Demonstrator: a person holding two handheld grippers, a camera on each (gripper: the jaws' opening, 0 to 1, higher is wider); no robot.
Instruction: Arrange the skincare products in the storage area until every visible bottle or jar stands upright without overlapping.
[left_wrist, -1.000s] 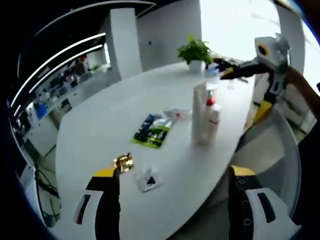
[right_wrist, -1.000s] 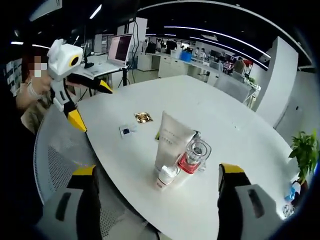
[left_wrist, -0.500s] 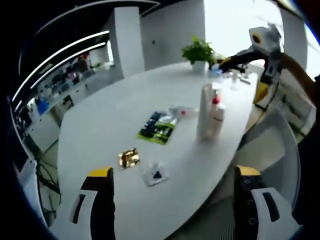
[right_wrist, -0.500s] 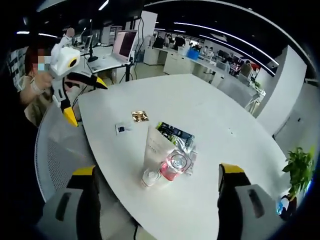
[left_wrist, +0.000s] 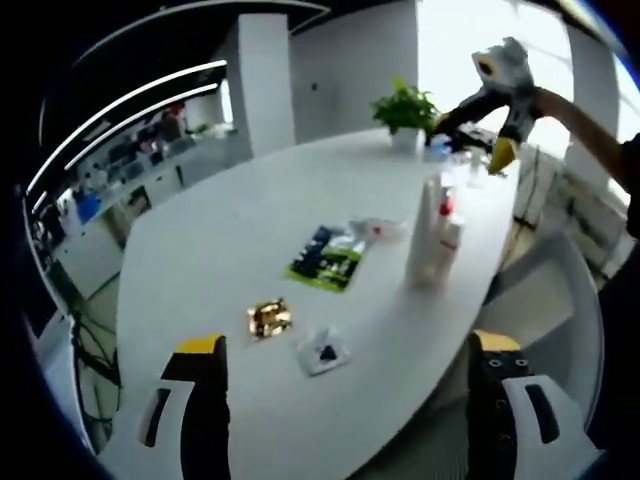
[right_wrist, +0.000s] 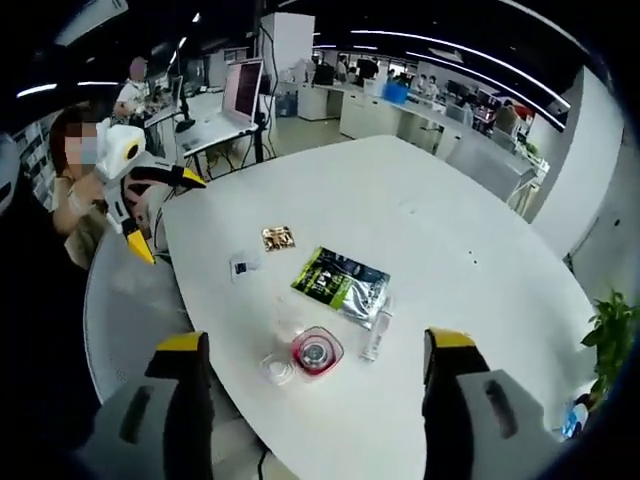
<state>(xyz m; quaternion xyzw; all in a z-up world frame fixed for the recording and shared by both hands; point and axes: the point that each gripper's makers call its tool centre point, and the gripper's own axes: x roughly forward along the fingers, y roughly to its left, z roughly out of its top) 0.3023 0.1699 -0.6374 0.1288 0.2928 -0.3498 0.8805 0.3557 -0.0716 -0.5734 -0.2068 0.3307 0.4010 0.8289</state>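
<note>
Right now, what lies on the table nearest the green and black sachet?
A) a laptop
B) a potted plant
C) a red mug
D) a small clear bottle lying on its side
D: in the right gripper view a small clear bottle lies flat beside the green and black sachet, on the white table.

Open office — white oval table, strip ceiling lights, perhaps a bright window.

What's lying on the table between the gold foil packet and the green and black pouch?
Nothing; in the right gripper view, the white table is bare between the gold foil packet and the green and black pouch.
</note>
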